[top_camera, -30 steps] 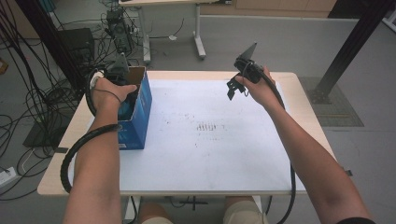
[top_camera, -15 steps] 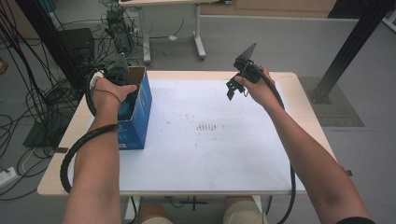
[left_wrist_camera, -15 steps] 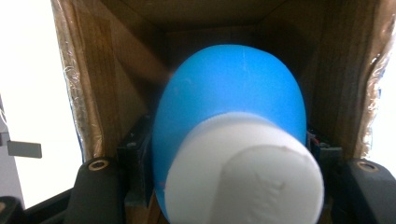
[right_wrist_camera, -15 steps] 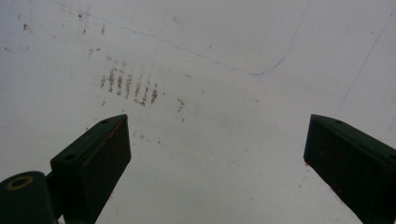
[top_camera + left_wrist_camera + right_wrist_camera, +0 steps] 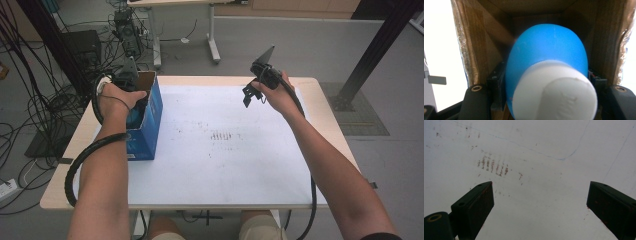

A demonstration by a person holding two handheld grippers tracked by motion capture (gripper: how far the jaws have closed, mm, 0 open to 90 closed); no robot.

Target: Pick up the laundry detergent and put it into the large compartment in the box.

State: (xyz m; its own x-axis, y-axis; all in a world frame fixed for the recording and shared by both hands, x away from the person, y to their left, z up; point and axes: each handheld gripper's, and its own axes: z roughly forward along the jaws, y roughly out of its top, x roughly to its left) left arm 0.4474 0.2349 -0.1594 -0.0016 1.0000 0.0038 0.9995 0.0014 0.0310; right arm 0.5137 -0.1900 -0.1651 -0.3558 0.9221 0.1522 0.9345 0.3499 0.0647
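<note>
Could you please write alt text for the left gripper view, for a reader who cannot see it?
A blue bottle with a white cap sits between the black jaws of the left gripper, its cap toward the camera, inside an open brown cardboard box. Bright white table surface shows past the box wall.

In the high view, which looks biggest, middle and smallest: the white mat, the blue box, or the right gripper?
1. white mat
2. blue box
3. right gripper, though it is held above the table, nearer the camera.
</note>
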